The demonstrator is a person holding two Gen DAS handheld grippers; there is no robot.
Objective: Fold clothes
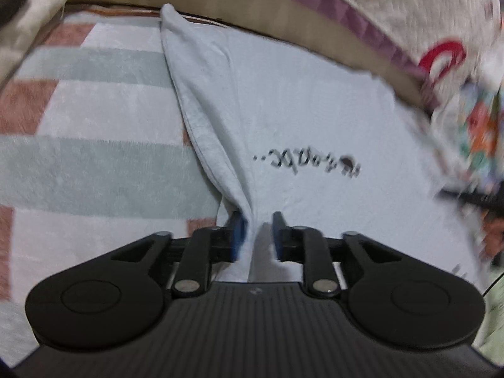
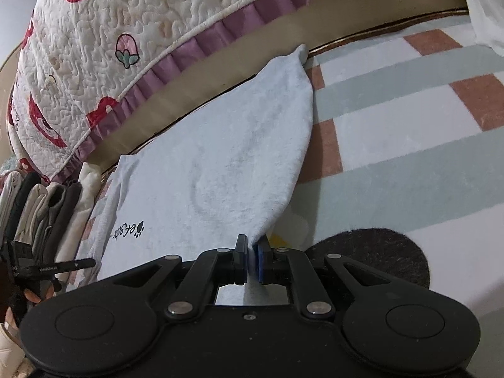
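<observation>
Left gripper [image 1: 255, 233] nearest in the left wrist view: jaws parted, a fold of the pale blue garment [image 1: 283, 119] running up between them, cloth against the left blue pad [image 1: 237, 236], a gap to the right finger. Looks loosely engaged, not pinched; the frame is blurred, so I cannot tell if it really grips.

Right gripper [image 2: 251, 260] clenched tight on a corner of the same pale blue garment [image 2: 214, 163], fabric squeezed between the two pads and coming out below them.

Garment lies spread on the striped blanket [image 1: 88, 157], grey-green, white and terracotta blocks. Black printed lettering [image 1: 307, 162] sits mid-cloth in the left view; in the right view the lettering [image 2: 127, 231] is at the garment's near left edge. From each gripper the cloth runs away, narrowing to a far tip that touches the tan bed edge [image 2: 201, 85].

Right view, near right of the gripper: a dark round mat [image 2: 378, 255] on the blanket, with a white and yellow patch [image 2: 291, 230] just beside the cloth edge. Near left: a stack of folded clothes [image 2: 41, 208], whites, greys and black, and a black tool handle [image 2: 53, 267] in front of it.

Far: quilted bedspread [image 2: 126, 31] with red motifs and a purple frill [image 2: 195, 53] hanging over the tan edge.
</observation>
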